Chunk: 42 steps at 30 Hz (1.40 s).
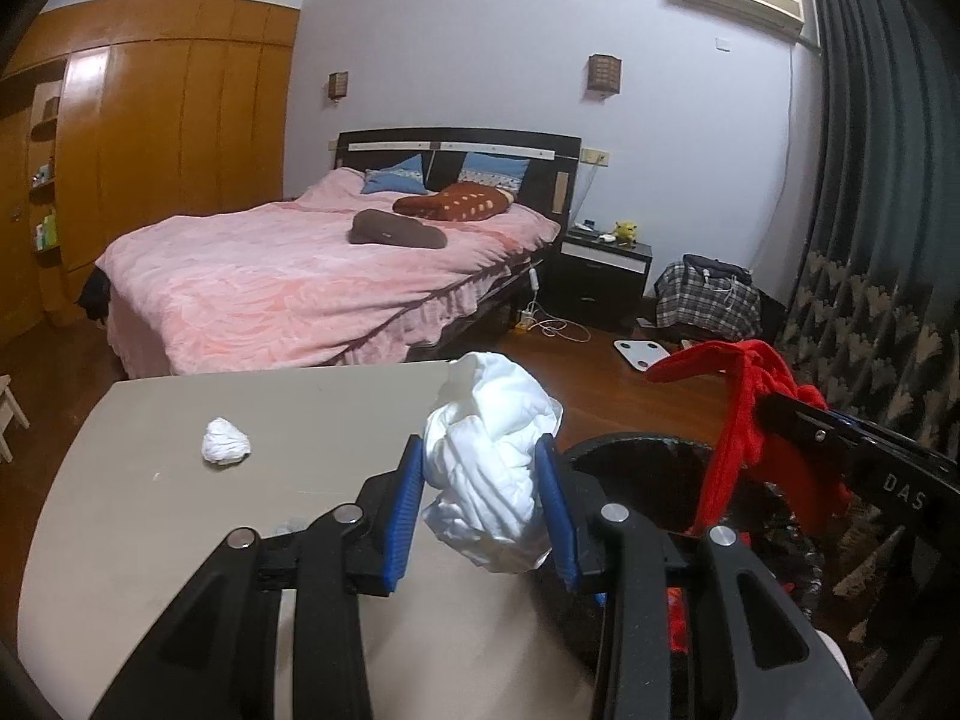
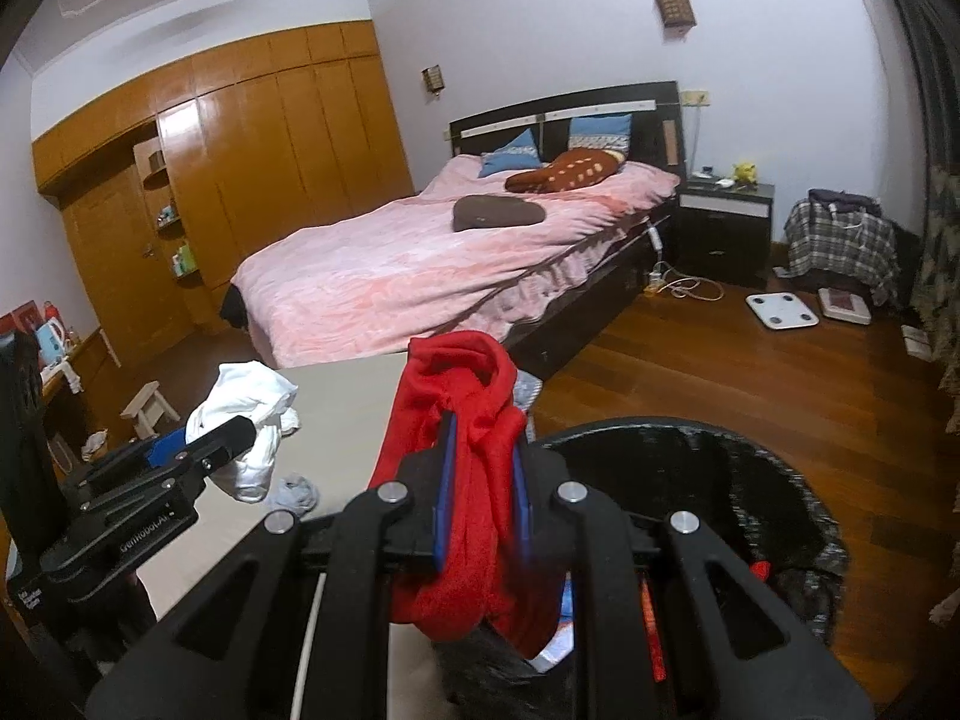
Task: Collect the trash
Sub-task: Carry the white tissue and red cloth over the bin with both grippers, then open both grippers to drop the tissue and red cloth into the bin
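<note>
Left gripper (image 1: 483,501): jaws were clamped on a crumpled white wad (image 1: 489,462), which was held clear of the table (image 1: 300,414) above its near right edge, beside the bin rim. In the right wrist view the same wad (image 2: 252,420) was seen gripped by the left gripper (image 2: 204,450) above the table's left side.

Right gripper (image 2: 483,498): jaws were clamped on a red cloth (image 2: 474,450), whose folds were bunched above the blue fingers (image 2: 444,480) and whose tail was hung below them. In the left wrist view the cloth (image 1: 744,408) was seen draped from the right gripper (image 1: 774,414) over the far rim of the bin.

Black bin (image 1: 630,456): it was lined with a dark bag and stood just beside the table's right edge; red items were seen inside it. In the right wrist view its rim (image 2: 690,426) was found directly under and right of the red cloth.

Small white wad (image 1: 225,441): it was left lying on the table near the left edge, well apart from the held wad.

Grey scrap (image 2: 294,492): it was noted on the table surface below the held white wad.

Surroundings: a bed with pink cover (image 1: 312,276), a wooden wardrobe (image 1: 168,138), a nightstand (image 1: 603,273) and a white floor scale (image 2: 782,311) were recorded.
</note>
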### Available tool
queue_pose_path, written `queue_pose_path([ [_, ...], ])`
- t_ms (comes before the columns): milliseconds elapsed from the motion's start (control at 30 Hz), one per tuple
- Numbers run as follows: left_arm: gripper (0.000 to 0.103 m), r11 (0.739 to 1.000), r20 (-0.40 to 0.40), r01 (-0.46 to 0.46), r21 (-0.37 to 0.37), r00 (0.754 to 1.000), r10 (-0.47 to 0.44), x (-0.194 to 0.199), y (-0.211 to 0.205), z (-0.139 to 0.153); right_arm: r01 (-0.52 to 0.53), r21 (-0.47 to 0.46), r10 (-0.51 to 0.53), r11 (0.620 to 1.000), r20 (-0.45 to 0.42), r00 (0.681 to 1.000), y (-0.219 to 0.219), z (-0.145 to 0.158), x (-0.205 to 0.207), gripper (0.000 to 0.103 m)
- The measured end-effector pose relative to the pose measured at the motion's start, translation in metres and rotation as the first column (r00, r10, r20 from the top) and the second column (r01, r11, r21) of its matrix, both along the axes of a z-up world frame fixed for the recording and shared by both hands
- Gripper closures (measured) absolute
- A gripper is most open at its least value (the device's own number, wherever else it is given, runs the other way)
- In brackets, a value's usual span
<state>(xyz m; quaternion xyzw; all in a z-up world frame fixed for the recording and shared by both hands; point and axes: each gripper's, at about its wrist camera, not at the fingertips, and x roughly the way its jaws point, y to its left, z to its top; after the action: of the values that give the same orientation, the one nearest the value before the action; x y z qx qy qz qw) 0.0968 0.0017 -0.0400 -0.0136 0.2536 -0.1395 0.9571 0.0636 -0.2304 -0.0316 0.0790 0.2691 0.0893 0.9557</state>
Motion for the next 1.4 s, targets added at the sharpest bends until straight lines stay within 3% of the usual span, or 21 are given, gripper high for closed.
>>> queue_pose_path([
  [467,0.066,0.993,-0.001,0.122,0.001,0.993,-0.122,-0.010,-0.062,-0.007,0.112,-0.018,-0.112,0.994,0.006,0.994,-0.058,-0.006,-0.031,0.088],
  [800,0.066,0.981,0.002,0.194,0.022,0.981,-0.194,-0.017,-0.105,-0.017,0.167,-0.031,-0.168,0.985,-0.020,0.986,-0.093,-0.027,-0.045,0.088],
  [1400,0.066,0.969,-0.081,0.246,0.034,0.967,-0.242,0.012,-0.148,-0.050,0.222,-0.027,-0.223,0.975,-0.099,0.970,-0.126,-0.066,-0.025,0.087],
])
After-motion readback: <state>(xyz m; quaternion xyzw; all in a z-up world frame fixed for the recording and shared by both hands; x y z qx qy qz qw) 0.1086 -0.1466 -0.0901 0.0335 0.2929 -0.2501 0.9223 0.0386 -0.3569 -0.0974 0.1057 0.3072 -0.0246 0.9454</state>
